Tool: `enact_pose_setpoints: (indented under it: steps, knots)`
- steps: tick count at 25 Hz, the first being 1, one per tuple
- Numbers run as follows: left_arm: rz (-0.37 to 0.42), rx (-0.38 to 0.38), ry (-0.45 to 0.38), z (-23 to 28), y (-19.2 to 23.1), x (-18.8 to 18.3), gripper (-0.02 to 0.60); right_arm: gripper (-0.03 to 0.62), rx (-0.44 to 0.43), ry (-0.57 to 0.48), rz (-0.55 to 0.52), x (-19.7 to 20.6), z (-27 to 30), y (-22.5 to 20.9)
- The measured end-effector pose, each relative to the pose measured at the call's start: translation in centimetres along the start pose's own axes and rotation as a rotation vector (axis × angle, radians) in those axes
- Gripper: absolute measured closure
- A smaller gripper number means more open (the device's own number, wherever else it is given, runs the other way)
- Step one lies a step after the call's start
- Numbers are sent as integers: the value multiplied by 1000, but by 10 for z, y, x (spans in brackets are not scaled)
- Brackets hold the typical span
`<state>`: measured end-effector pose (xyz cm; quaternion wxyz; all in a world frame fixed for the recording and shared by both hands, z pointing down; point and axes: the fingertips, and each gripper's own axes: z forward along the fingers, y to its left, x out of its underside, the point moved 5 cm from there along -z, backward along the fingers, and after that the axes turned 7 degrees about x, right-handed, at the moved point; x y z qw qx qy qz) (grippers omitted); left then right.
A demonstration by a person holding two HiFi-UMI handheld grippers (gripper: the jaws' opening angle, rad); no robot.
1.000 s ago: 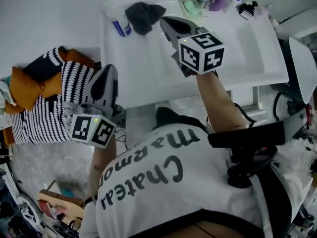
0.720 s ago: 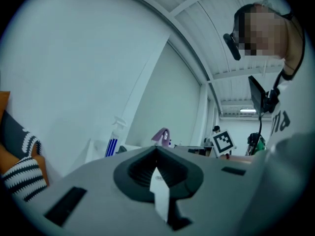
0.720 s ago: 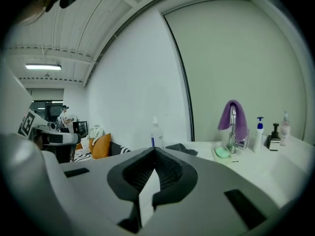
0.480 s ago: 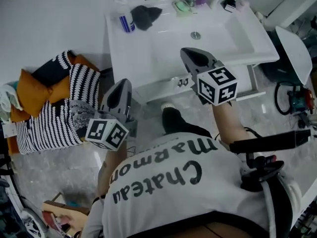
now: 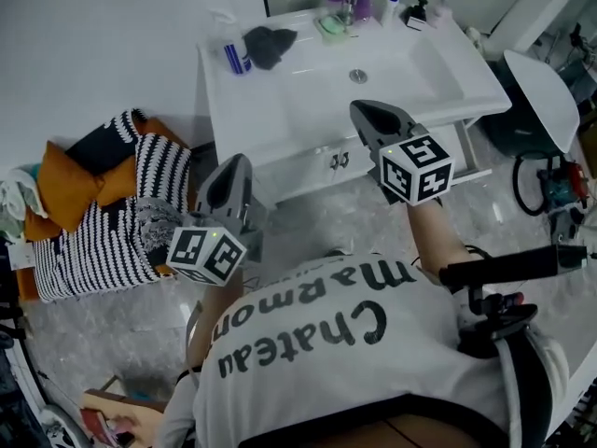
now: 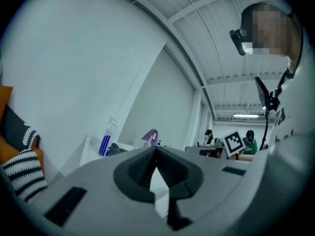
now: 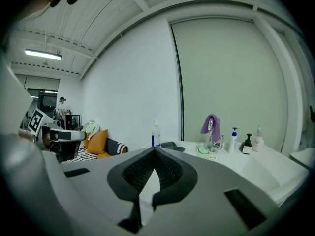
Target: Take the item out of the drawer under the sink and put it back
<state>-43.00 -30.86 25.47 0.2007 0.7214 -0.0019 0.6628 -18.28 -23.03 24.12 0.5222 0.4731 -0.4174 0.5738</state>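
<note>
Left gripper (image 5: 236, 163) and right gripper (image 5: 362, 110) have backed off the sink (image 5: 219, 110), both clenched empty.

Drawer under the sink: closed.
White drawer front (image 5: 312, 171) sits flush beneath the white sink (image 5: 280, 101), with two small metal handles (image 5: 338, 161) side by side.

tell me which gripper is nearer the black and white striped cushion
Left. The left gripper hangs just beside the black and white striped cushion; the right gripper is farther off, over the front edge of the white sink.
</note>
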Motion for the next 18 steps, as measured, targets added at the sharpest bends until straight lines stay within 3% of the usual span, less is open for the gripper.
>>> enact_pose_setpoints:
  steps: [18]
  knots:
    - [4,-13,5,6,-2,-4,572,585,18,-15,-23,-5,-6,-12]
